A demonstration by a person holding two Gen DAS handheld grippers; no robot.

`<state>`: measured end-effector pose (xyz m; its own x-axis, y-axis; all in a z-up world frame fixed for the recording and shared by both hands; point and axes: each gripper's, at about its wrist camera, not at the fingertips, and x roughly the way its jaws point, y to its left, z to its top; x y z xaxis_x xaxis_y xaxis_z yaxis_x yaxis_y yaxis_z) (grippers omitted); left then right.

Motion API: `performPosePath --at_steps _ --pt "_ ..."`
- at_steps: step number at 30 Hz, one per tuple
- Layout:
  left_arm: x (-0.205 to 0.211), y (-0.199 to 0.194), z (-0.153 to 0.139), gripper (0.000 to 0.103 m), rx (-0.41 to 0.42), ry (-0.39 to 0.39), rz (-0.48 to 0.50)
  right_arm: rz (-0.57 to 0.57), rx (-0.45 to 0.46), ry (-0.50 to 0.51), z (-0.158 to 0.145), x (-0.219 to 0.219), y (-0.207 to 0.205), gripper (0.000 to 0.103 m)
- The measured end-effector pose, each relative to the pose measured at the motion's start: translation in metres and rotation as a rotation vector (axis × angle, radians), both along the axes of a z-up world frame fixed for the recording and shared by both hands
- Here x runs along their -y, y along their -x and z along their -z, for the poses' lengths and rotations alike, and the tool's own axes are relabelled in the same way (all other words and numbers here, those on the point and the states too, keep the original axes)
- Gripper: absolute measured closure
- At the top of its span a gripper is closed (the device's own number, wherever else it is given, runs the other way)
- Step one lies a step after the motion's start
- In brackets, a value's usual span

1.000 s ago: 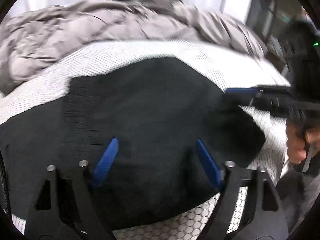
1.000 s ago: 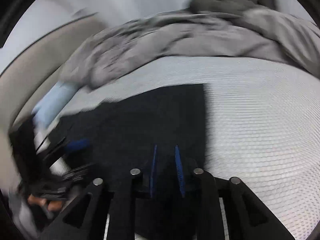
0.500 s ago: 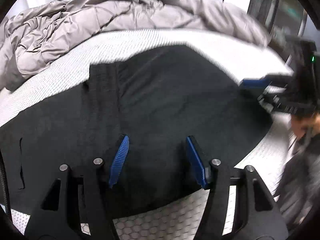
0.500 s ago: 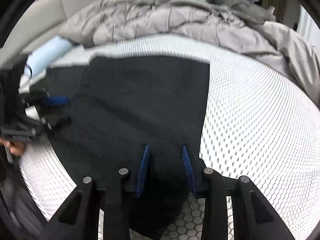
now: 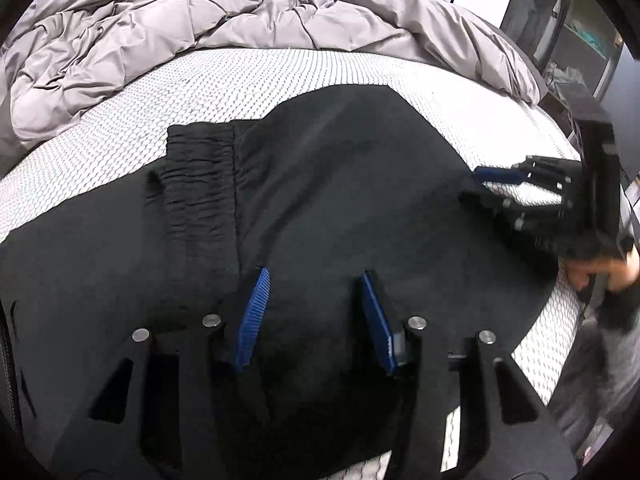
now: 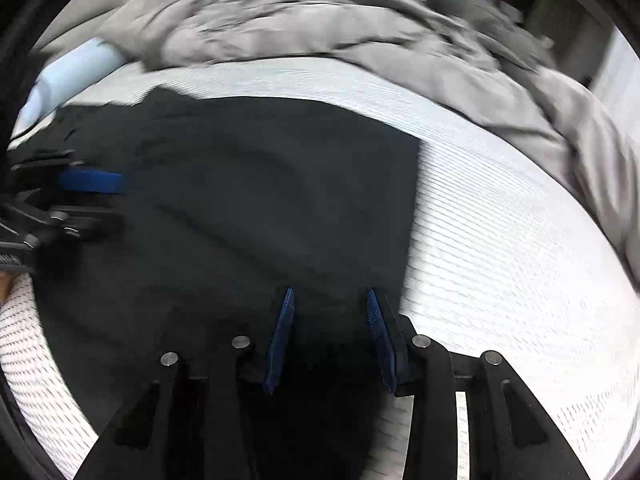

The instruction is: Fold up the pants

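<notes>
With the black fabric pants (image 5: 340,208) lying flat on the white mesh-covered bed (image 5: 280,76), your left gripper (image 5: 312,312) is closing and your right gripper (image 6: 330,334) opening, neither pinching cloth yet, so you may catch only one layer and drag the fold askew.

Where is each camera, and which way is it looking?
Left wrist: sits on the left claw, looking down at the black pants; its closing blue fingers, the right claw and a hand show.
Right wrist: sits on the right claw, fingers opening; the left claw shows.
Both share the pants, white mattress and grey duvet.
</notes>
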<state>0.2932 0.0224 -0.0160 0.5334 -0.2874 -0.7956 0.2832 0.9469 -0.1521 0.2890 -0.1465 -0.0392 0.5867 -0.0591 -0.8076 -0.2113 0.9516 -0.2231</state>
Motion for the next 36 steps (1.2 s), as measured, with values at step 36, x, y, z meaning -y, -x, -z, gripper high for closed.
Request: performPosePath --at_steps 36 --pt "-0.021 -0.081 0.0 0.078 -0.049 0.115 -0.075 -0.068 -0.061 -0.137 0.004 -0.038 -0.067 0.057"
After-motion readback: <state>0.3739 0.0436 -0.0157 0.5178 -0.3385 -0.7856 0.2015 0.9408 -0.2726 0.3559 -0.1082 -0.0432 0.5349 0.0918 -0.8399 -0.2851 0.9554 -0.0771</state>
